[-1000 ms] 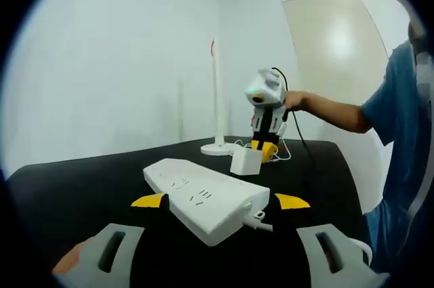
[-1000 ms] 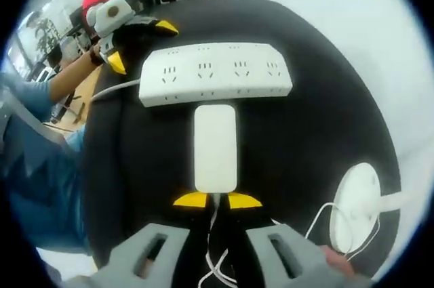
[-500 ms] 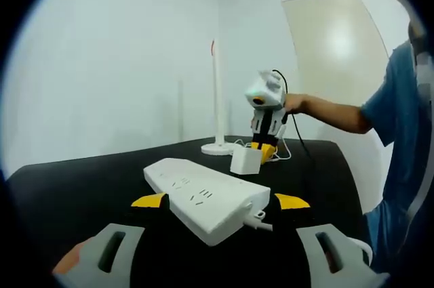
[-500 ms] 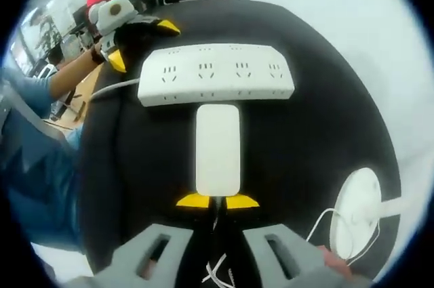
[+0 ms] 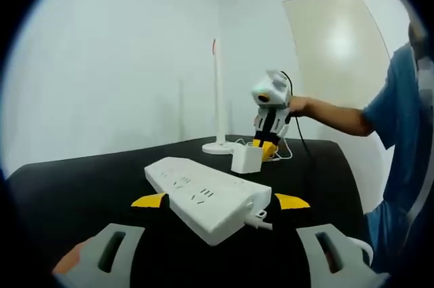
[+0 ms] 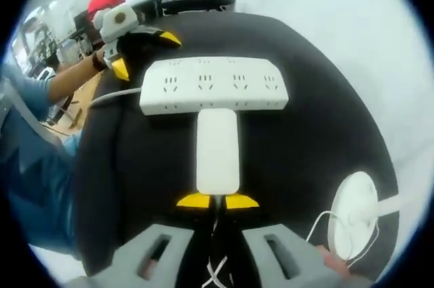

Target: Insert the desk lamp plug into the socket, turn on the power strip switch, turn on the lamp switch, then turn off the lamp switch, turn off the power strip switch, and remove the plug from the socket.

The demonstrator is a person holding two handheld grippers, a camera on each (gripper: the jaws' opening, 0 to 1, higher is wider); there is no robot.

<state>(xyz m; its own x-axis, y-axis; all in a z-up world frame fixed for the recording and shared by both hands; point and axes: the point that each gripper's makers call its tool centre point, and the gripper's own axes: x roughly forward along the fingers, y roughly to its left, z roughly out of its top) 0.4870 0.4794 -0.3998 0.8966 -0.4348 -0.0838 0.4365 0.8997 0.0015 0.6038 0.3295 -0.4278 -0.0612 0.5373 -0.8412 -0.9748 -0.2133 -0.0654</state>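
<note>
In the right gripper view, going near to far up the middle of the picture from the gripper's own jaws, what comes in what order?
right gripper → white plug adapter → power strip → far edge of the black table

text: none readable | power strip [image 6: 213, 85]: plain white casing, only socket holes, no brand or numbers legible | plug adapter [image 6: 217, 151]: blank white face | lamp pole [image 5: 218, 91]: small red mark near top, possibly a logo, too blurred to read | lamp base [image 6: 352, 215]: unmarked
</note>
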